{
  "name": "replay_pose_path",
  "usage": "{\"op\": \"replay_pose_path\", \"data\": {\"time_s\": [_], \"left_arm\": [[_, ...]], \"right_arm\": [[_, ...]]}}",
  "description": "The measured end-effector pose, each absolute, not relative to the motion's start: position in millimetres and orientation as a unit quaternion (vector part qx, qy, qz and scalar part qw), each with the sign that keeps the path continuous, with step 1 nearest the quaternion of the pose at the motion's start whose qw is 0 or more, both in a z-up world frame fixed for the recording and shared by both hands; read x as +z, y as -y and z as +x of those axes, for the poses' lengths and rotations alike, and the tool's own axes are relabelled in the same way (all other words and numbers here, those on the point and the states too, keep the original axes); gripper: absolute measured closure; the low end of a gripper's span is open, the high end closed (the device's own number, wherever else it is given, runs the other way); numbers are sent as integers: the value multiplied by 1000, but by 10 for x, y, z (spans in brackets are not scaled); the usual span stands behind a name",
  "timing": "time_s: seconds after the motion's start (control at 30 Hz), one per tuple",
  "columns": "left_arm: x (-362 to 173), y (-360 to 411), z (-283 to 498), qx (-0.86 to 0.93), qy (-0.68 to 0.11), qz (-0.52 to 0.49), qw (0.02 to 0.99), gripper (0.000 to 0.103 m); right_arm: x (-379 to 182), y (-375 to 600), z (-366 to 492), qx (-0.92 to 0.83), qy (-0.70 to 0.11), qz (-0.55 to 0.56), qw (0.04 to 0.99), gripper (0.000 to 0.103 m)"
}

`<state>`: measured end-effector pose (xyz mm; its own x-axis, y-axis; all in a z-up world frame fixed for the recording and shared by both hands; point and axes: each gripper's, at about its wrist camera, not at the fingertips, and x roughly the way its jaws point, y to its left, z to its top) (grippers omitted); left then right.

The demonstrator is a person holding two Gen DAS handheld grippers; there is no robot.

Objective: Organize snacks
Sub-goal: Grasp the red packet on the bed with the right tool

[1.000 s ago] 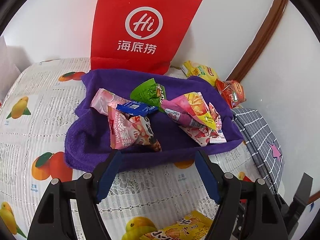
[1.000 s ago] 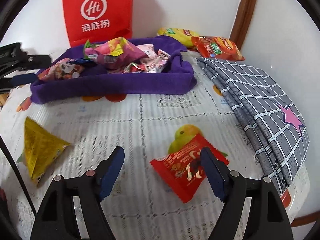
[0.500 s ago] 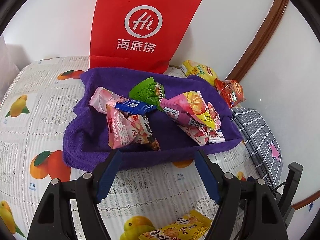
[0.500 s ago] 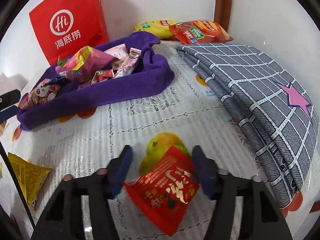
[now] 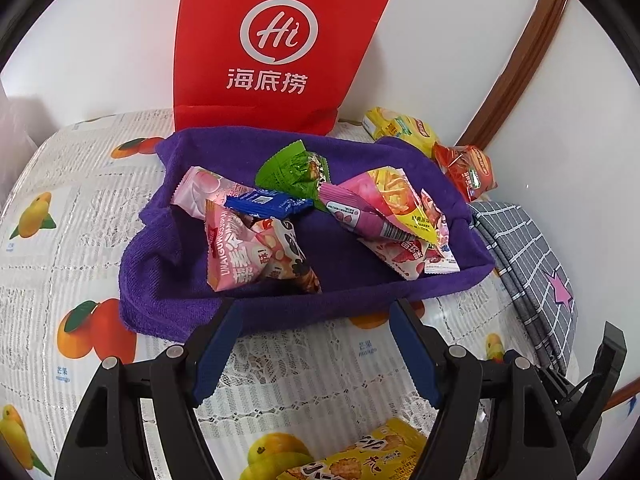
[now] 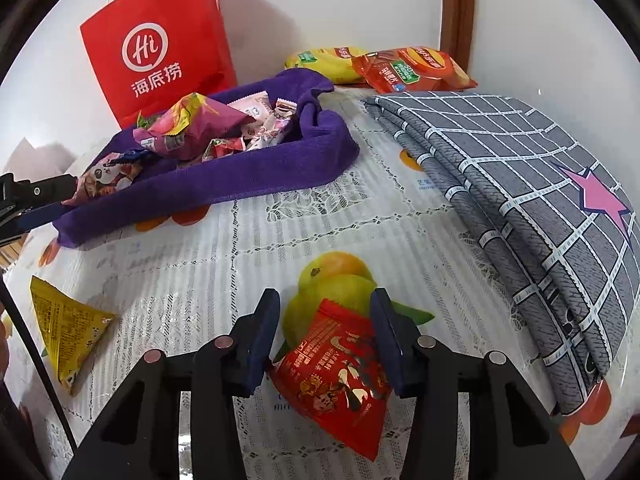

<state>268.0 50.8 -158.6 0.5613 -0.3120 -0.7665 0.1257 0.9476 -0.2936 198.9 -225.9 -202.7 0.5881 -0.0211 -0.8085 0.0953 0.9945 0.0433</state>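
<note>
Left of the purple towel basket point(image 6: 224, 176) a yellow triangular packet point(image 6: 68, 332) lies on the tablecloth point(image 6: 200, 280). The left gripper point(image 5: 316, 344) hangs half open and empty just in front of the basket. Right and nearer, the right gripper point(image 6: 324, 332) is closing, the red snack packet point(image 6: 340, 376) between its jaws, right pad touching it.

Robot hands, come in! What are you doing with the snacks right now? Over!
Right gripper closing, red foil snack packet between its fingers. Left gripper open, empty, before the purple towel basket. Nothing in the way.
</note>
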Motion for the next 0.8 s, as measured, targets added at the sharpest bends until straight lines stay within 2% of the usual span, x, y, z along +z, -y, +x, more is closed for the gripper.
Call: {"op": "replay_pose_path", "data": {"time_s": [0.23, 0.57, 0.73, 0.8], "left_arm": [[-1573, -520, 2675, -124, -449, -105, 879, 29], [-1550, -553, 2674, -124, -446, -111, 879, 29], [-1543, -536, 2659, -126, -445, -108, 880, 29], [-1540, -518, 2647, -127, -443, -104, 881, 29]], "right_arm": [[-2020, 2361, 1959, -14, -444, 76, 892, 55], [-1948, 2475, 1859, 19, -410, 126, 903, 61], [-1958, 2402, 1895, 38, -420, 111, 900, 61], [-1956, 2343, 1886, 42, -425, 97, 899, 58]]}}
